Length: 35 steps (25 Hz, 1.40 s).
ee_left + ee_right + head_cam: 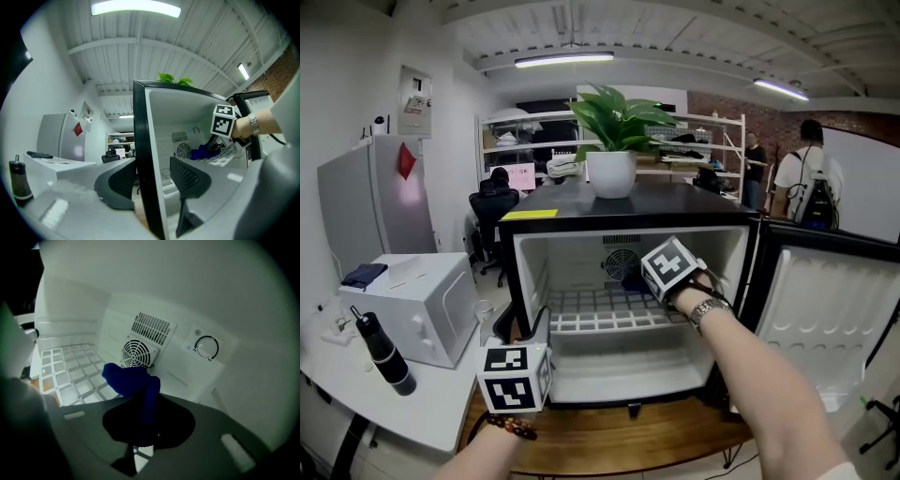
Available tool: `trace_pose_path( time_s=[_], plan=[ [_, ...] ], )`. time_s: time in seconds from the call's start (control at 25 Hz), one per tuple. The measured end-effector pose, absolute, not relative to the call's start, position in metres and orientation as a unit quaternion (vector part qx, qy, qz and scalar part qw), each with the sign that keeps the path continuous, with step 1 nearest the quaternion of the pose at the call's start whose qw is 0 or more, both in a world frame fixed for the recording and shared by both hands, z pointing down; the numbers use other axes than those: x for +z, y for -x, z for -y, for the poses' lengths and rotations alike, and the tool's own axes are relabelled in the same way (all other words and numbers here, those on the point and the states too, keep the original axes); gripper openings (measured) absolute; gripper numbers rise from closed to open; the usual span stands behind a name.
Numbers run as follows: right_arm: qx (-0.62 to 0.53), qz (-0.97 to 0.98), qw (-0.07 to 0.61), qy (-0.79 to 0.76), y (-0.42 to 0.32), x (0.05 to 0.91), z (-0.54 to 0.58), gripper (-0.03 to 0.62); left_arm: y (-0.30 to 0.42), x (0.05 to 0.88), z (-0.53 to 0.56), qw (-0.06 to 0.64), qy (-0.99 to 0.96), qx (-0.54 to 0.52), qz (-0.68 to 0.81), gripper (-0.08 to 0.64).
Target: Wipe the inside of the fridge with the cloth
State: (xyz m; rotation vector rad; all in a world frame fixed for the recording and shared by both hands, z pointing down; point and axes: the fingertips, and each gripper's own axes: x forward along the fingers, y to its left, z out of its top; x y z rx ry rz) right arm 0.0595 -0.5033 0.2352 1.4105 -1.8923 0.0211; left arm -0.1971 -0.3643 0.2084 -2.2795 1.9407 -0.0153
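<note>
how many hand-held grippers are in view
2. The left hand-held gripper is at the front, jaws either side of the left wall of the fridge; the right hand-held gripper is inside, shut on the cloth.

No legible text: the yellow sticker (530, 214) on the fridge (675, 202) and the wall box (415, 101) labels are too small to read.

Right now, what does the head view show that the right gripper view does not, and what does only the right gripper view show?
Only the head view: the potted plant on top of the fridge, the open door and the bottle. Only the right gripper view: the dial on the back wall, and the right gripper shut on the blue cloth. Both: the round fan and the white wire shelf.
</note>
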Motion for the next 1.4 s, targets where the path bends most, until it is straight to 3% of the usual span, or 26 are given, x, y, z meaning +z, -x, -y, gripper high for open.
trace_pose_path(
  time_s=[0.64, 1.04, 1.4],
  plan=[
    [-0.012, 0.711, 0.353, -0.608, -0.087, 0.217, 0.505, 0.048, 0.196, 0.21, 0.366, 0.075, 0.758, -0.009, -0.648, 0.222],
    [-0.066, 0.823, 0.237, -0.512, 0.022, 0.168, 0.457, 0.048, 0.195, 0.211, 0.365, 0.07, 0.765, -0.01, -0.64, 0.222],
    [-0.078, 0.878, 0.203, -0.426, 0.111, 0.17, 0.409, 0.048, 0.195, 0.215, 0.366, 0.068, 0.768, -0.027, -0.636, 0.219]
  ],
)
